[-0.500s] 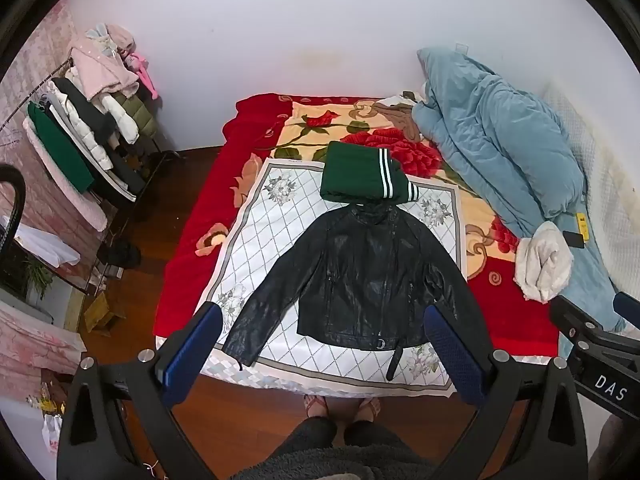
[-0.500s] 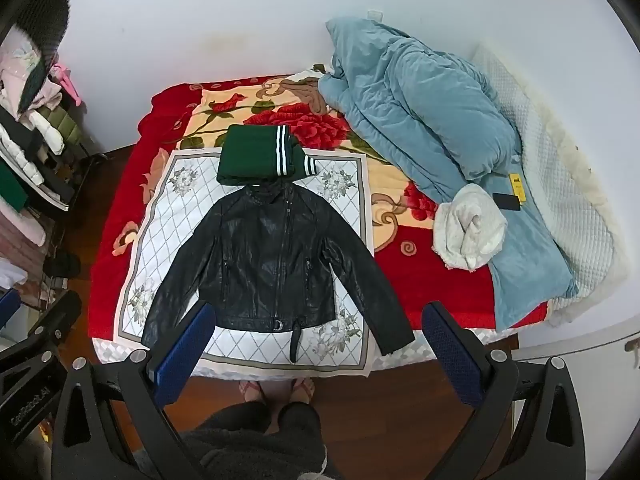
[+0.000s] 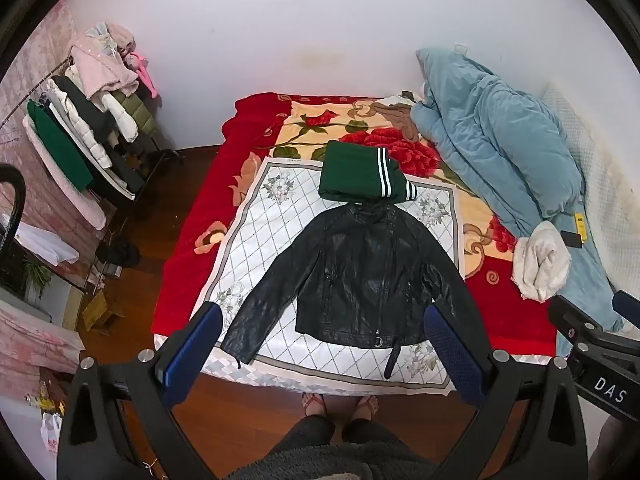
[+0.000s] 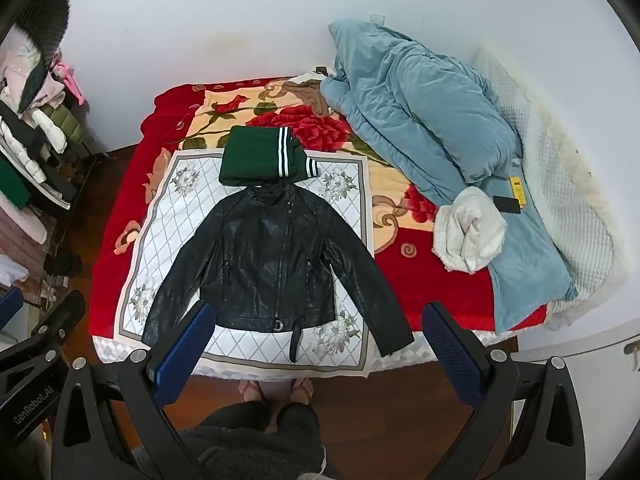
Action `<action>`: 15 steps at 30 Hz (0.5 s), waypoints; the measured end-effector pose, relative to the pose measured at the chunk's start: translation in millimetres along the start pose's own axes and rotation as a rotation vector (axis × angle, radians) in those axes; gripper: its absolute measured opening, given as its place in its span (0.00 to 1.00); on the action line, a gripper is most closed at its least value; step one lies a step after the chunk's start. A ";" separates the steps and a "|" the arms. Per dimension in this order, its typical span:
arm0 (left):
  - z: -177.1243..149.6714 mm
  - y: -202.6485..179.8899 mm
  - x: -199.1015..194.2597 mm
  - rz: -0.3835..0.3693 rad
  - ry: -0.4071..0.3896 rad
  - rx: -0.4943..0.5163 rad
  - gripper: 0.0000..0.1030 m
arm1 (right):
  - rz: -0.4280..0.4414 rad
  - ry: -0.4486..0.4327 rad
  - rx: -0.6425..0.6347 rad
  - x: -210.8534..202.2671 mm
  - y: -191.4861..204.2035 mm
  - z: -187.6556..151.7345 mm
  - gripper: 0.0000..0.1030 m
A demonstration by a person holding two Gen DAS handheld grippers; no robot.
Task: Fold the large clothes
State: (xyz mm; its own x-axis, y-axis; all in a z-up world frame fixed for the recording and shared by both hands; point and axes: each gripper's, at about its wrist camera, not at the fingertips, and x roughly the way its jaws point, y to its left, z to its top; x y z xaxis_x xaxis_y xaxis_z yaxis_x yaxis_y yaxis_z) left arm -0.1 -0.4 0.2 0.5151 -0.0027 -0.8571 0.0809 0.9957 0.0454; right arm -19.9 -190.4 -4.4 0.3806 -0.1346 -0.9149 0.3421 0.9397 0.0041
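Lying flat beneath both open tools (image 3: 320,344) (image 4: 316,340), black jacket (image 3: 368,276).

Both grippers held high & tilted steeply down, left gripper (image 3: 320,344) w/ jaws wide apart, nothing between its 2 blue pads, right gripper (image 4: 316,340) same, wide & empty, person's legs (image 3: 340,436) & 2 sandaled feet (image 4: 276,390) visible below between them.

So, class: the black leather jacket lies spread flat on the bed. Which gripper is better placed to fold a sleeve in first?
Neither clearly. Both hover open above the black leather jacket. Left gripper suits the sleeve nearer the clothes rack; right gripper suits the other sleeve.
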 end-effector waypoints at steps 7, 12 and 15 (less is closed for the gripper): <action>1.1 -3.1 0.1 0.001 -0.005 -0.002 1.00 | -0.002 -0.007 0.002 -2.2 -0.4 -2.1 1.00; 0.0 0.2 0.0 -0.004 0.000 -0.002 1.00 | -0.004 -0.009 0.004 -5.9 1.5 1.8 1.00; 0.2 0.0 -0.3 -0.005 0.001 -0.002 1.00 | -0.002 -0.008 0.002 -5.8 -0.2 1.0 1.00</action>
State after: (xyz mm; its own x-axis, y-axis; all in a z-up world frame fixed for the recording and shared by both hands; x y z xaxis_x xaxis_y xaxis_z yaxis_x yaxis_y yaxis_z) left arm 0.0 -0.5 0.6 0.5133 -0.0080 -0.8581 0.0818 0.9959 0.0397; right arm -21.4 -190.1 1.3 0.3869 -0.1387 -0.9117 0.3443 0.9388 0.0033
